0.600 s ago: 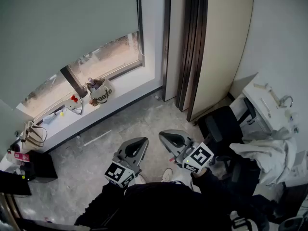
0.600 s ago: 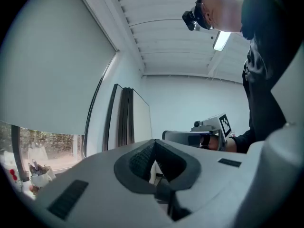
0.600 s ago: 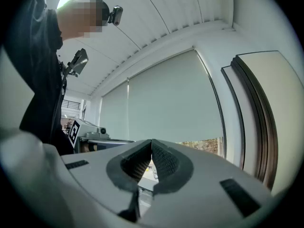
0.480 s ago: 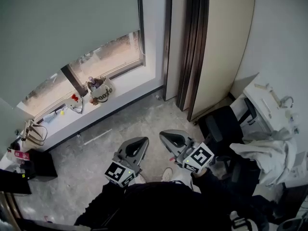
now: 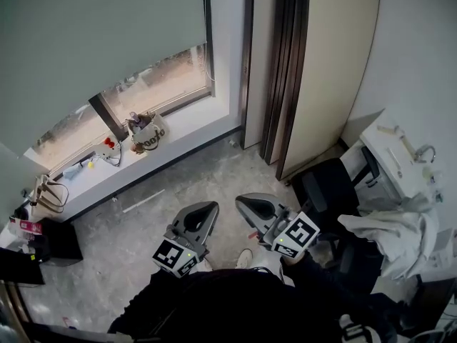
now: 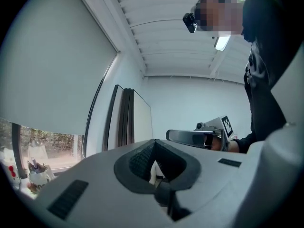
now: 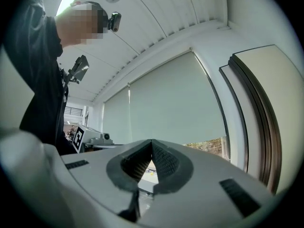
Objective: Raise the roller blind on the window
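**Spotter A:** Start at your far left. A handbag (image 5: 44, 199) sits at the end of the sill (image 5: 189, 128). Above it the roller blind (image 5: 93, 34) hangs over most of the window (image 5: 153, 81). Only a strip of glass shows between the blind's bottom edge and the sill.

**Spotter B:** A white bag (image 5: 148, 136) stands on the sill below that strip, with small items to its left that are too small to make out.

**Spotter A:** Now your hands. Your left gripper (image 5: 205, 214) is held low over the grey floor (image 5: 143, 220), well apart from the blind. Its jaws are clenched, pads meeting tip to tip with only each other in their grip.

**Spotter B:** Your right gripper (image 5: 248, 204) is just beside it at about the same height. Its jaws are pressed together too and grasp no object. Its own view looks across to the blind and the lit strip of window.

**Spotter A:** To your right, dark-edged door panels (image 5: 285, 63) stand against the wall past the window. A black chair (image 5: 328, 188) comes next, then a white cloth (image 5: 389, 238) heaped at the far right.
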A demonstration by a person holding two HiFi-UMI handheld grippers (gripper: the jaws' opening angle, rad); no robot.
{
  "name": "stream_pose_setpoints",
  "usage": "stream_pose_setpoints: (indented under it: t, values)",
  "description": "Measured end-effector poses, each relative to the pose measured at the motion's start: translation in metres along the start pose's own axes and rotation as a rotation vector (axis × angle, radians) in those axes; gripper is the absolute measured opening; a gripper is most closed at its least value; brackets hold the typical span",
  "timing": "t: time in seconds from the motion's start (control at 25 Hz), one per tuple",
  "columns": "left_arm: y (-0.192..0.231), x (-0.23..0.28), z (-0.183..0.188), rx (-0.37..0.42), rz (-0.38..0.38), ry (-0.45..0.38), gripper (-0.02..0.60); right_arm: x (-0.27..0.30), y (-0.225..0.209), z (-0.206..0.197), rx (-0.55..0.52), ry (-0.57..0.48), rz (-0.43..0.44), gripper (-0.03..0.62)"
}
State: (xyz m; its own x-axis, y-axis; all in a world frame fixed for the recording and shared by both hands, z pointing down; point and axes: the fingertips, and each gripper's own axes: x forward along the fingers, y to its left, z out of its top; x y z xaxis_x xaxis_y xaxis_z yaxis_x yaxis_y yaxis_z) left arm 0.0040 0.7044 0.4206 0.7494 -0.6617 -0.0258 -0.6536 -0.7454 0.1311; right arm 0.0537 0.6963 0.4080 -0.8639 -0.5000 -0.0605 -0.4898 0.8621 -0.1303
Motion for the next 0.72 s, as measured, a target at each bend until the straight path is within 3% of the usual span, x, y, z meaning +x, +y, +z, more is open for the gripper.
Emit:
stream_pose_setpoints:
  t: [0.12, 0.72]
  values:
    - [-0.002, 0.008, 0.001, -0.022, -0.002, -0.003, 0.007, -0.005, -0.007, 0.002, 0.005, -0.004, 0.003, 0.006]
    - [-0.006, 0.071, -0.006, 0.031, 0.041, 0.018, 0.007, -0.017, -0.056, 0.006, -0.068, 0.013, 0.064, 0.006]
